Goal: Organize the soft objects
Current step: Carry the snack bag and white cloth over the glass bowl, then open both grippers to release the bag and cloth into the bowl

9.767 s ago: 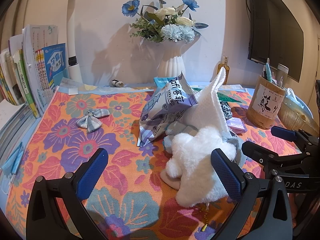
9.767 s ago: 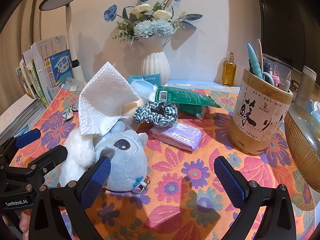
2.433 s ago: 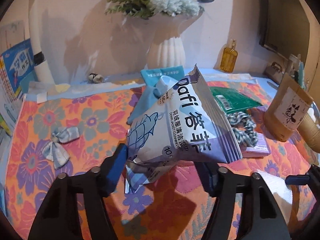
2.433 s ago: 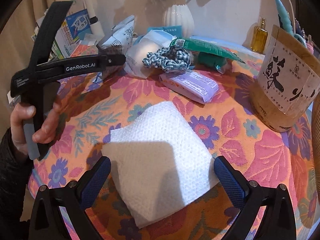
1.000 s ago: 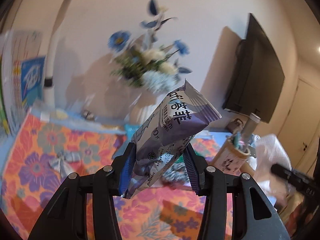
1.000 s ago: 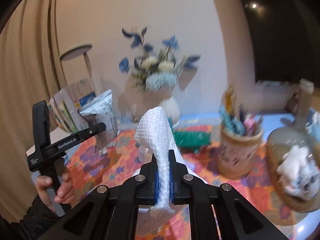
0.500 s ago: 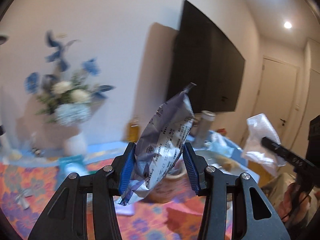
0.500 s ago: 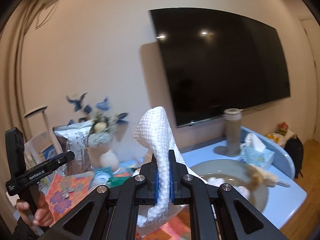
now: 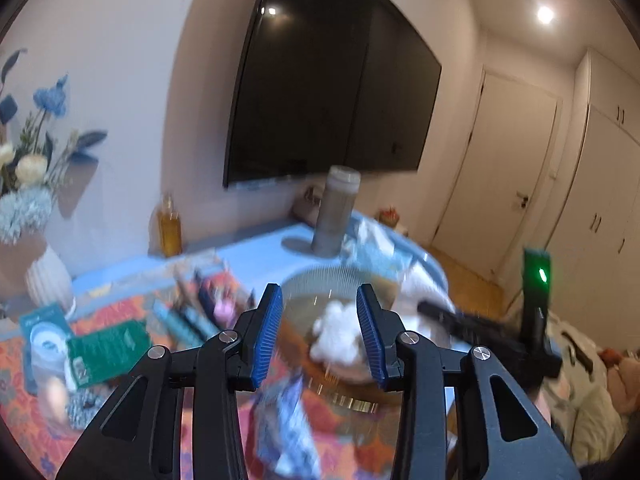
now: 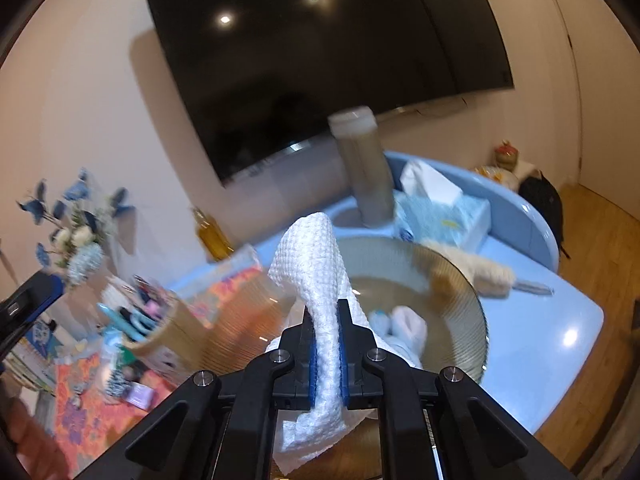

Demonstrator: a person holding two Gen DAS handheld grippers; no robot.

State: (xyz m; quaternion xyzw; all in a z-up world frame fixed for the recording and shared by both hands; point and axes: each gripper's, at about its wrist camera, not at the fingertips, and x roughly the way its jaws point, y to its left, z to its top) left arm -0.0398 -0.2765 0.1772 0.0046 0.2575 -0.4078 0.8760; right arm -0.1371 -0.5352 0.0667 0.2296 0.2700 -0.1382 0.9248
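Note:
My left gripper (image 9: 319,332) hangs just before the ribbed glass bowl (image 9: 320,280). Its jaws are closing with nothing between the blue pads. The blue and white wipes packet (image 9: 288,428) shows as a blur below them, over the floral cloth beside the bowl's foot. My right gripper (image 10: 326,344) is shut on the white waffle cloth (image 10: 316,264), which stands up from the pads and hangs down under them, above the near side of the bowl (image 10: 476,320). White plush toys (image 10: 404,328) lie in the bowl.
Behind the bowl stand a grey cylinder (image 10: 364,168), a tissue box (image 10: 440,208) and a fluffy duster (image 10: 480,272). A pen holder (image 10: 160,332), a green pack (image 9: 104,348), an oil bottle (image 9: 170,228) and a flower vase (image 9: 44,276) are to the left. A TV hangs on the wall.
Both grippers swung right, from the flowers to the bowl. The packet left the left jaws and now blurs below them. The right gripper kept the cloth and sank nearer the bowl.

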